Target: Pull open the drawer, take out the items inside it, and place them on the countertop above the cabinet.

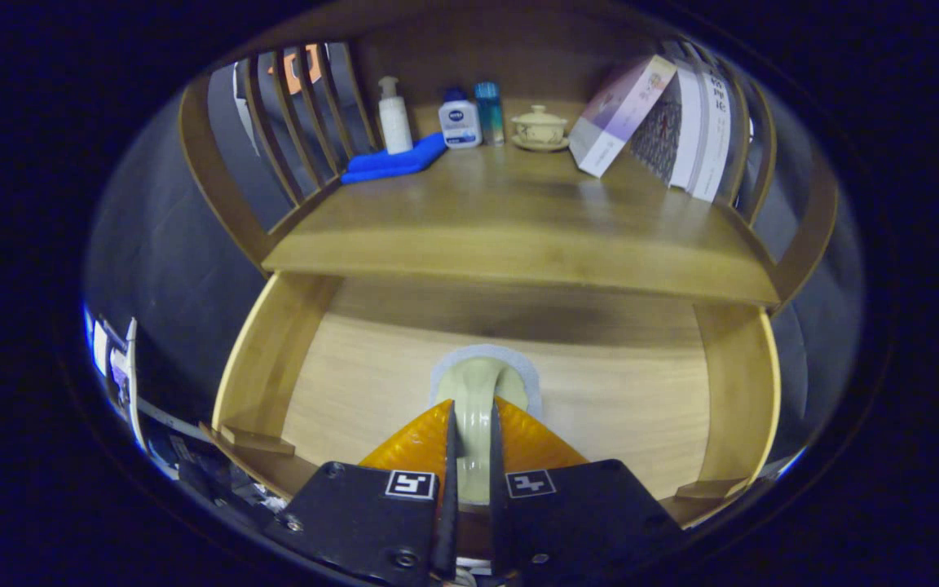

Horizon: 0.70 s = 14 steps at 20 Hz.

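Drawer (730, 383) pulled open below the countertop (518, 220), pale green tape roll (476, 408) pinched on edge between the gripper (470, 424) fingers, poking just ahead of them, over the drawer floor.

A home corner staged in a booth.
A wooden cabinet's worktop (518, 220) carried lotion bottles (394, 116), a lidded teacup (540, 126), a folded blue cloth (394, 161) and leaning books (685, 122).

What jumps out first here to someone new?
The gripper, its fingers closed on a pale roll in the open drawer. Above, the countertop holds a blue cloth, bottles and a lidded cup at the back, with leaning books beside them.
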Each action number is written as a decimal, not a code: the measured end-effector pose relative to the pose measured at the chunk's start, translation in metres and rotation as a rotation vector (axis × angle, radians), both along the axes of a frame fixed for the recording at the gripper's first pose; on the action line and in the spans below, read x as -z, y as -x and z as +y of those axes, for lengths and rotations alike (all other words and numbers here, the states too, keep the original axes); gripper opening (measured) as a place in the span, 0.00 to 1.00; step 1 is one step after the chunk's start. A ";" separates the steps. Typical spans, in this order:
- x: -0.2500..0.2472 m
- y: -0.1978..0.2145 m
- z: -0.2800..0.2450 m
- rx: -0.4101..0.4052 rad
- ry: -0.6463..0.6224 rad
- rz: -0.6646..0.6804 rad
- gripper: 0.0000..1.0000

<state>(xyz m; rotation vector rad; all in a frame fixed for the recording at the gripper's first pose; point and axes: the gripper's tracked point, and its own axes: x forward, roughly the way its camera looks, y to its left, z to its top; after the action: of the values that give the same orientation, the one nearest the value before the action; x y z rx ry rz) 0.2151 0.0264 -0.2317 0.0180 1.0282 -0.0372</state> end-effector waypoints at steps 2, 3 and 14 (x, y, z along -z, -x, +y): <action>-0.018 -0.003 -0.001 -0.011 0.013 -0.012 0.18; -0.026 -0.005 -0.002 -0.013 0.016 -0.014 0.19; -0.071 -0.078 -0.009 0.003 0.099 -0.025 0.18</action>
<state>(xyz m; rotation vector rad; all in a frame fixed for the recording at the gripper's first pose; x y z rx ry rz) 0.2929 0.0174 -0.1604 -0.0696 1.0001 -0.0902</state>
